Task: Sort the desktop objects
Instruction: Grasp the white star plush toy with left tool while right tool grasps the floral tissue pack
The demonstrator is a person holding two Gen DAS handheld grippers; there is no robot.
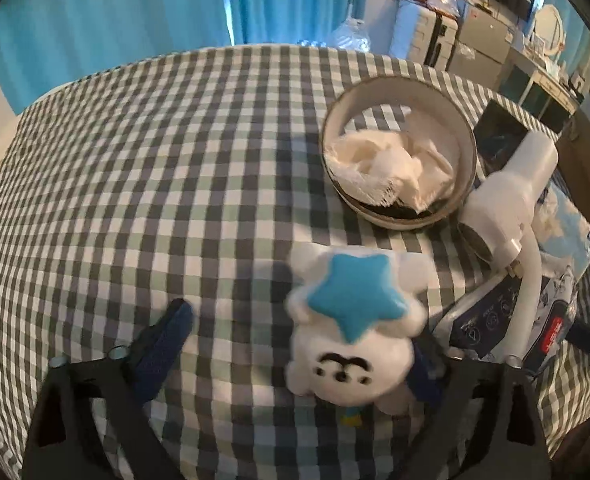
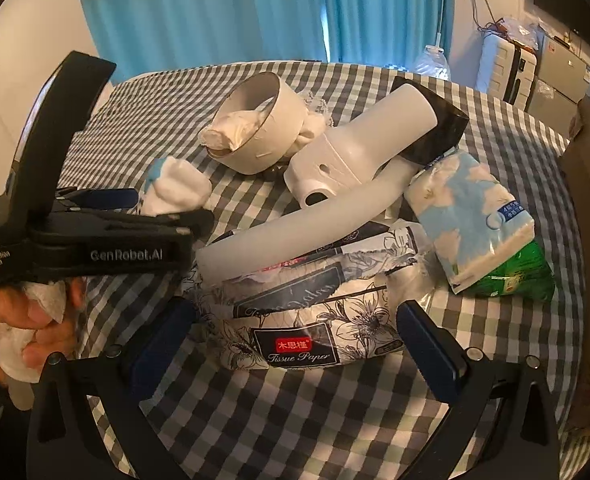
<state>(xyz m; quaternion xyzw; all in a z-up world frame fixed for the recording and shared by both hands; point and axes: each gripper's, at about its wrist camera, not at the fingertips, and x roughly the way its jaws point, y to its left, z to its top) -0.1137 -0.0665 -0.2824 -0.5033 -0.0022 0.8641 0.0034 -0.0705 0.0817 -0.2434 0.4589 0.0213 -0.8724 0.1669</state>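
Where blue curtains (image 1: 107,12) back the checked tablecloth (image 1: 135,160), both tongs gape.

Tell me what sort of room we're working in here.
Probably a lived-in bedroom or small apartment room: a gingham-covered table, blue curtains behind it, and a suitcase against the wall.

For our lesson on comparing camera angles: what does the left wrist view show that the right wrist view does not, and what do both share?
Only the left wrist view shows the plush toy's face and full blue star, and the crumpled tissue seen from above inside the round container.

Only the right wrist view shows the green packet, the left hand-held gripper from outside with the person's hand, and the open right hand-held gripper.

Both show the checked tablecloth, white hair dryer and flowered tissue pack.
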